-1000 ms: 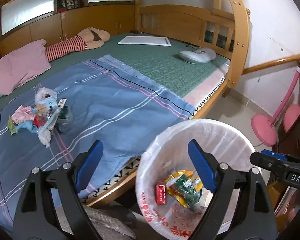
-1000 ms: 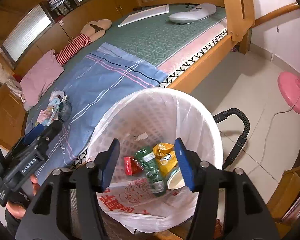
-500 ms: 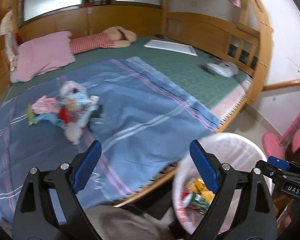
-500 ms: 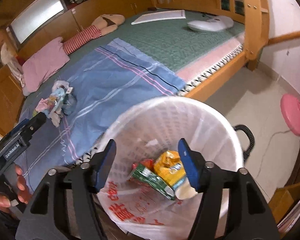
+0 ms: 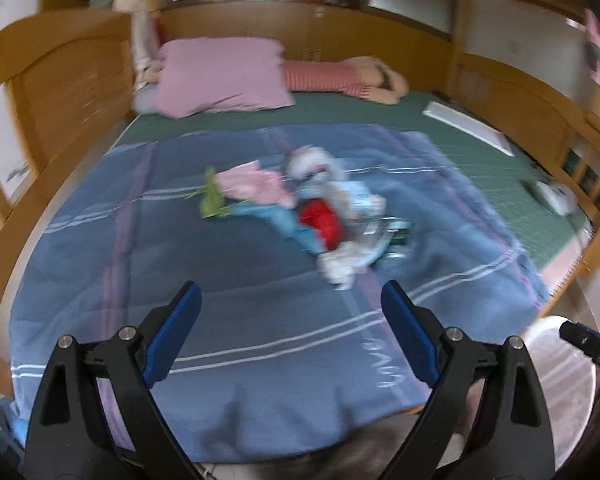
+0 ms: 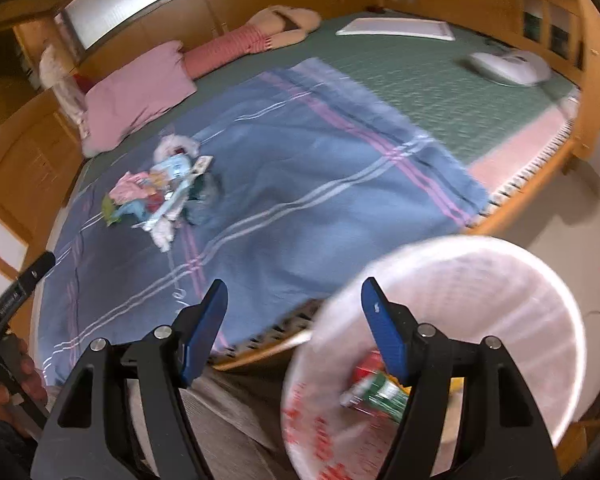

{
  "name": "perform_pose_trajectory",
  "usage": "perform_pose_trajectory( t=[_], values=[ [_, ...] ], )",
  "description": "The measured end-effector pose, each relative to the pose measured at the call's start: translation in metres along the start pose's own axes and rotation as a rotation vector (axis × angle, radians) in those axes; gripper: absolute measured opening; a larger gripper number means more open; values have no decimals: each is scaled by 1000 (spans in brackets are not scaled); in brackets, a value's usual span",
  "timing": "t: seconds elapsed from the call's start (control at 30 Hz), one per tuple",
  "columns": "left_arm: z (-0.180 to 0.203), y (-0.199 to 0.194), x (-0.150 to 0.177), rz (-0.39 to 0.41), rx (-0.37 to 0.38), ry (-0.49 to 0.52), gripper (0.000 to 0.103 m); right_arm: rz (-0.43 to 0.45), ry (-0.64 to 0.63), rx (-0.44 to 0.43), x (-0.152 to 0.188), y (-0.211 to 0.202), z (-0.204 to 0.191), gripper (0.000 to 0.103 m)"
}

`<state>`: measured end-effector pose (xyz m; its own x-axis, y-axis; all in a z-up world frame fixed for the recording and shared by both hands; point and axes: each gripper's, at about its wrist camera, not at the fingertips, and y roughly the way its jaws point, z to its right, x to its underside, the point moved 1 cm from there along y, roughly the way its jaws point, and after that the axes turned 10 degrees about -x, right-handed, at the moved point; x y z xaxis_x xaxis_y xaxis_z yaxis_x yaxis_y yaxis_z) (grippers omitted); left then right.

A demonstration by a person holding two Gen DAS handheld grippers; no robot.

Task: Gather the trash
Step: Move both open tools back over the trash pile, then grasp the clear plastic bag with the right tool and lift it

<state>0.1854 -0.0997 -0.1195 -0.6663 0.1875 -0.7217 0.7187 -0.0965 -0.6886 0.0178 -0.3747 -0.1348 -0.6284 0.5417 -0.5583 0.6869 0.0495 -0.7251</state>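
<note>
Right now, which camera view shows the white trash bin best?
The right wrist view: the white trash bin shows its rim and some wrappers inside. The left wrist view catches only a blurred edge.

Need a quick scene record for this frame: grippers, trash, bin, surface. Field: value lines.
left gripper: open, empty, facing the trash pile
right gripper: open, empty, over the bed edge and bin rim
trash pile: wrappers and tissue, bunched on the blue blanket
bin: white, bag-lined, on the floor beside the bed, already holds several wrappers
other on bed: pink pillow
image quality: motion blur in both views
</note>
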Motion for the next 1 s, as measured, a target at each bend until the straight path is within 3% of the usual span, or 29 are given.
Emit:
perform_pose_trajectory(
  t=[0.23, 0.4, 0.6, 0.77, 0.83, 0.87, 0.9, 1.0],
  values=[
    [-46, 27, 8, -54, -54, -52, 91, -60, -49, -115, -34, 63, -48, 69],
    [-65, 42, 12, -82, -79, -80, 91, -83, -131, -149, -63, 101, -94, 70],
    [-89, 57, 17, -109, -100, -116, 91, -127, -324, -115, -94, 157, -162, 71],
    [-109, 61, 18, -113, -118, -149, 91, -263, -441, -14, -96, 225, -194, 71],
    [-118, 62, 20, -116, -127, -161, 91, -299, -461, 48, -94, 246, -196, 48],
    [-121, 62, 21, -119, -131, -164, 91, -340, -455, 86, -93, 259, -193, 23],
    [-126, 63, 23, -124, -139, -169, 91, -382, -436, 110, -92, 269, -189, 10],
    [-134, 64, 25, -131, -154, -181, 91, -367, -378, 118, -96, 268, -178, 6]
  ],
)
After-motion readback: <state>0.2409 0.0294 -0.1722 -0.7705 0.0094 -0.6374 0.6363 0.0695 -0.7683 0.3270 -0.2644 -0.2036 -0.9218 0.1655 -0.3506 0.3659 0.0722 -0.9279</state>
